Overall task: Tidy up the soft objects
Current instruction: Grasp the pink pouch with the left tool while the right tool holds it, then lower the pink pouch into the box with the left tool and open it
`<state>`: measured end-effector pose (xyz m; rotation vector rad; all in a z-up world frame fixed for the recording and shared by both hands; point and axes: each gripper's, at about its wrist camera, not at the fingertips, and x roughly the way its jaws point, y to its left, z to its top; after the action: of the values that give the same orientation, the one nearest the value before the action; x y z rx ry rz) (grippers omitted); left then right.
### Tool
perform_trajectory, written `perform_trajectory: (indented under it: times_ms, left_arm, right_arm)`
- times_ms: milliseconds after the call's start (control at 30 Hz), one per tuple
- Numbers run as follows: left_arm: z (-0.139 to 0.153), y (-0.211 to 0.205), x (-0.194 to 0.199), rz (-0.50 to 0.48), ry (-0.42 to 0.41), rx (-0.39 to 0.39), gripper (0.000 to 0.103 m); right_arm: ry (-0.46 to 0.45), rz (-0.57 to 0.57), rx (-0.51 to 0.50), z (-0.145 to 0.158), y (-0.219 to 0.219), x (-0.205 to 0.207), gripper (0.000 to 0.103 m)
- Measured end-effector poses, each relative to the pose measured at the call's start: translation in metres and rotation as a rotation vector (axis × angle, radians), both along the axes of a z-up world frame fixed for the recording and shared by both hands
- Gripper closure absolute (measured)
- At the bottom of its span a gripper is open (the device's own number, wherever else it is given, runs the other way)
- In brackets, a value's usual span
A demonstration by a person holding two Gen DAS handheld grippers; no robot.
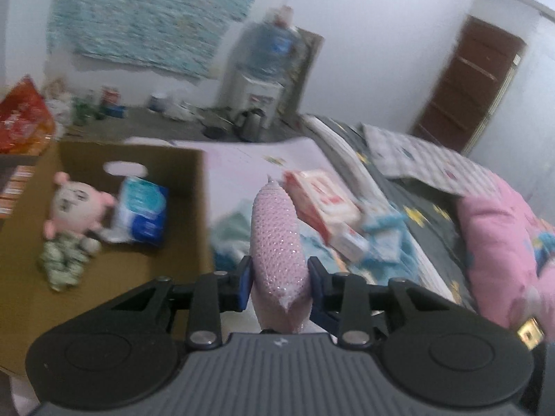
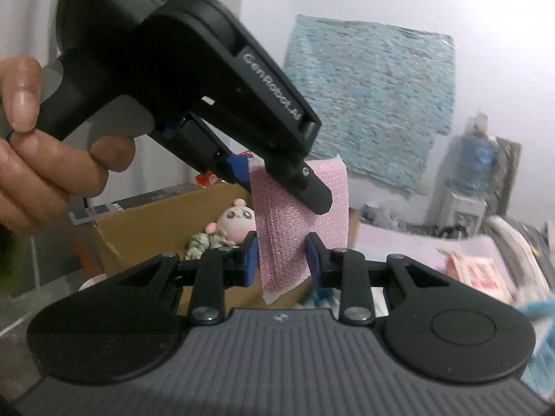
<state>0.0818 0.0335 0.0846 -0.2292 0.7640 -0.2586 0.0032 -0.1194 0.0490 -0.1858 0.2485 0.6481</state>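
Two grippers clench one pink bubble-wrap pouch: the left gripper pinches its upper part, the right gripper its lower edge. Beyond both sets of jaws, to their left, an open cardboard box holds a pink plush doll and a blue tissue pack.

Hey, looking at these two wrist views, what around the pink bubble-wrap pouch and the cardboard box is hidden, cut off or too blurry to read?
- Pink pouch: lower end hidden behind the left gripper body, left wrist view.
- Cardboard box: floor mostly blocked by the right gripper, right wrist view.
- Red and white packet: print motion-blurred, left wrist view.
- Plush doll: partly hidden behind the pouch, right wrist view.
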Motion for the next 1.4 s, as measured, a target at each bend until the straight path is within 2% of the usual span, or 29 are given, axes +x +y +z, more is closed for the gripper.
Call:
perform_trajectory:
  times_ms: [133,300,467,633,800,967,1033,1133,1200,1400]
  left_arm:
    - [0.000,0.033,0.022,0.061,-0.006,-0.004,0.070]
    - [-0.016,0.074,0.063,0.100,0.049,-0.056,0.072]
    - [-0.036,0.093,0.104,0.111,0.090,-0.093,0.072]
    - [-0.058,0.095,0.150,0.115,0.120,-0.085,0.072]
    - [-0.085,0.083,0.190,0.115,0.160,-0.084,0.071]
    - [-0.118,0.070,0.220,0.110,0.219,-0.059,0.068]
    - [-0.130,0.067,0.226,0.139,0.241,-0.026,0.067]
    - [-0.137,0.071,0.226,0.168,0.266,-0.029,0.056]
    - [-0.134,0.076,0.222,0.178,0.271,-0.055,0.042]
    - [-0.112,0.080,0.209,0.219,0.233,-0.040,0.031]
  right_arm:
    - [-0.011,0.036,-0.036,0.005,0.042,0.027,0.075]
    - [0.026,0.045,-0.091,0.003,0.084,0.067,0.073]
    - [0.059,0.027,-0.115,-0.003,0.097,0.086,0.068]
    - [0.039,0.003,-0.090,-0.001,0.072,0.075,0.062]
    - [0.020,-0.031,-0.065,0.008,0.029,0.058,0.062]
    - [0.050,-0.049,-0.007,0.007,-0.005,0.049,0.061]
    - [0.057,-0.065,-0.009,0.004,-0.014,0.046,0.061]
    - [0.078,-0.085,-0.011,-0.002,-0.028,0.043,0.061]
    - [0.093,-0.093,-0.011,-0.008,-0.036,0.043,0.061]
    - [0.124,-0.130,-0.005,-0.021,-0.058,0.039,0.060]
